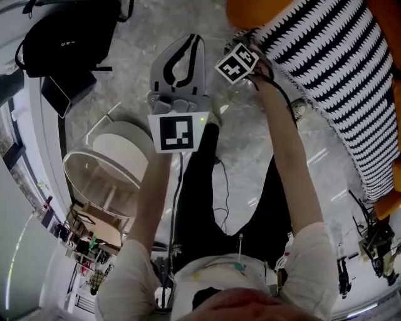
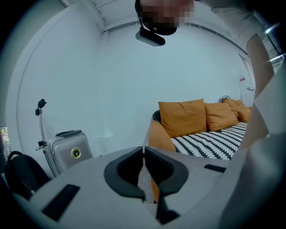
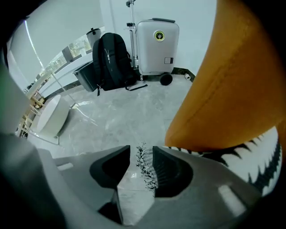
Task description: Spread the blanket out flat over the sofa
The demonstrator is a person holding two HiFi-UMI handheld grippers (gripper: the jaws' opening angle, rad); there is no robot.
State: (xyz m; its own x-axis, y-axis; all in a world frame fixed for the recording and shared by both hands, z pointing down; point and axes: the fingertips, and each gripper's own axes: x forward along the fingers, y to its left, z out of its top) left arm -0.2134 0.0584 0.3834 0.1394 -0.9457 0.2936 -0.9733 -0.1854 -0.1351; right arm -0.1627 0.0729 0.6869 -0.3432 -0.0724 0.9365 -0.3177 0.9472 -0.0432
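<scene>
The black-and-white striped blanket (image 1: 326,69) lies over the seat of the orange sofa (image 1: 257,11) at the upper right of the head view. My right gripper (image 1: 247,44) is at the blanket's corner, beside the sofa's armrest (image 3: 232,80). In the right gripper view its jaws (image 3: 140,152) stand apart, and the blanket's dark fringe (image 3: 145,165) hangs in the gap against the right jaw, unpinched. My left gripper (image 1: 191,44) is held over the floor, left of the sofa and away from the blanket. Its jaws (image 2: 143,150) are shut with nothing between them.
Orange cushions (image 2: 183,116) line the sofa's back. A black backpack (image 3: 111,60) and a silver suitcase (image 3: 156,44) stand by the wall across the marble floor. A round white table (image 1: 106,163) is at my left. The person's legs and cables are below.
</scene>
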